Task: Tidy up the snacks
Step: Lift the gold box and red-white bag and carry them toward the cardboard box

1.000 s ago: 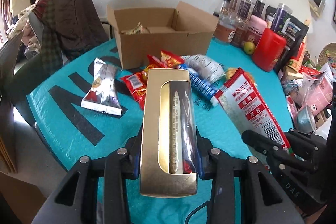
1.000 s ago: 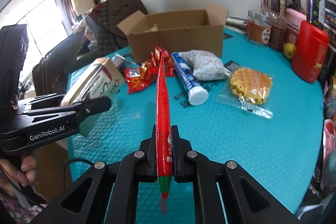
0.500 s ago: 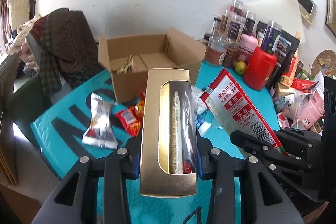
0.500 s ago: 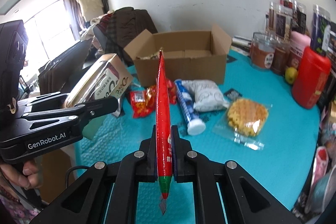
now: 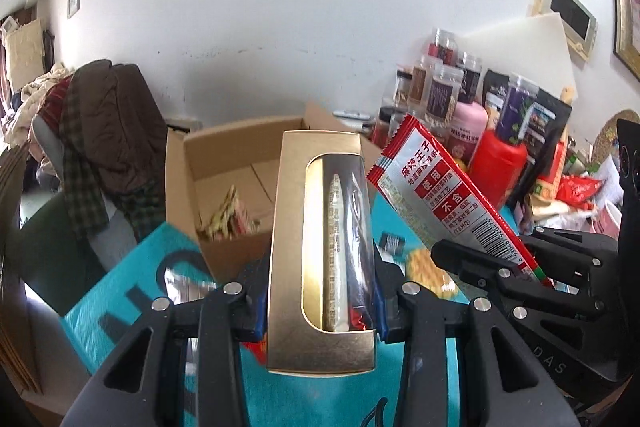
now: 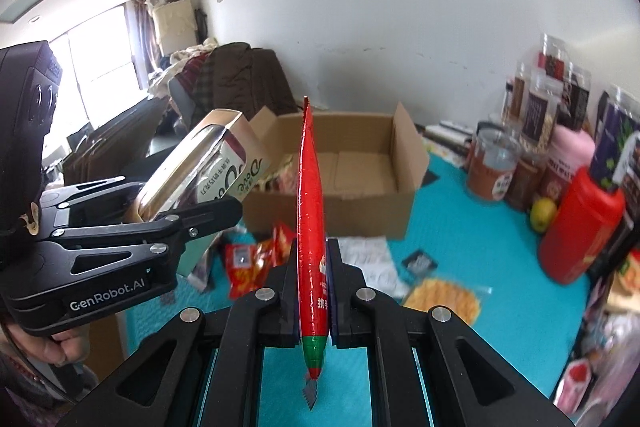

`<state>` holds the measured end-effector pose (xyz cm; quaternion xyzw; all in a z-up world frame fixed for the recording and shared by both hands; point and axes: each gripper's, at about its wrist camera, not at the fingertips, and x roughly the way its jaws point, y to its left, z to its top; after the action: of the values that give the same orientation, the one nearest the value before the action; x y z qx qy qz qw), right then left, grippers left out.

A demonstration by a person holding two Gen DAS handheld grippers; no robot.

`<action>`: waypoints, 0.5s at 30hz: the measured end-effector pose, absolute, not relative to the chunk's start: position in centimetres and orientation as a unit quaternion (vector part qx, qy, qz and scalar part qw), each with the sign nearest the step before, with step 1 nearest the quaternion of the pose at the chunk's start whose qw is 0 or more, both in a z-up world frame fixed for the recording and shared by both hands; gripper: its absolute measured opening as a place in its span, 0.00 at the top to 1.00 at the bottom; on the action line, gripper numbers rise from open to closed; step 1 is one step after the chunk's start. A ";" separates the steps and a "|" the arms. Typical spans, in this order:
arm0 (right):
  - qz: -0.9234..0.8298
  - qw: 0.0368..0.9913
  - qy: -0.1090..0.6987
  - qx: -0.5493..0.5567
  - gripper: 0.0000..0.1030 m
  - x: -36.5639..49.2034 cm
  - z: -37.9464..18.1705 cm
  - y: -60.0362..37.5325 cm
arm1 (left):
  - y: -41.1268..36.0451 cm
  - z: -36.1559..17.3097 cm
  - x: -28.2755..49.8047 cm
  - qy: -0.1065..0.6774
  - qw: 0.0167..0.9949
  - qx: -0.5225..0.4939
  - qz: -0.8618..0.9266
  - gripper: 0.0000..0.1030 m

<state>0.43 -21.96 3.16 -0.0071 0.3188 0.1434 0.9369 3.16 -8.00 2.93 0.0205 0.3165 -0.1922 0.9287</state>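
Both snacks are held above the table in front of the cardboard box (image 6: 340,163): the left gripper (image 5: 320,307) clamps the gold box (image 5: 320,255), the right gripper (image 6: 312,291), nearly shut, pinches the thin red packet (image 6: 310,211) by its lower end, so the limp packet could slip out or catch on the box edge.

"GenRobot.AI" on left tool (image 6: 188,215), probably "Dove" on gold box (image 6: 224,167)

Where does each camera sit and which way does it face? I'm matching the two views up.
Left wrist: on the left gripper, looking along its fingers past the gold box toward the cardboard box; right gripper at right.
Right wrist: on the right gripper gripping the red packet; a hand shows.
Shared: both grippers, cardboard box, teal table.
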 end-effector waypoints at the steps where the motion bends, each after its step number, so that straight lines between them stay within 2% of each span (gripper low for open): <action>1: 0.143 0.938 0.316 -0.009 0.91 0.9 3.4 -22.0 | -8.1 3.2 3.7 0.313 0.930 0.019 -0.191 0.63; 15: 0.130 0.946 0.295 -0.028 0.91 8.8 4.9 -22.9 | -7.8 3.1 11.0 0.323 0.932 0.002 -0.165 0.63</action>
<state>8.78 -22.86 4.94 -0.0279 0.2952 0.1296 0.9462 10.96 -7.76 3.09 0.0017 0.3229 -0.1654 0.9319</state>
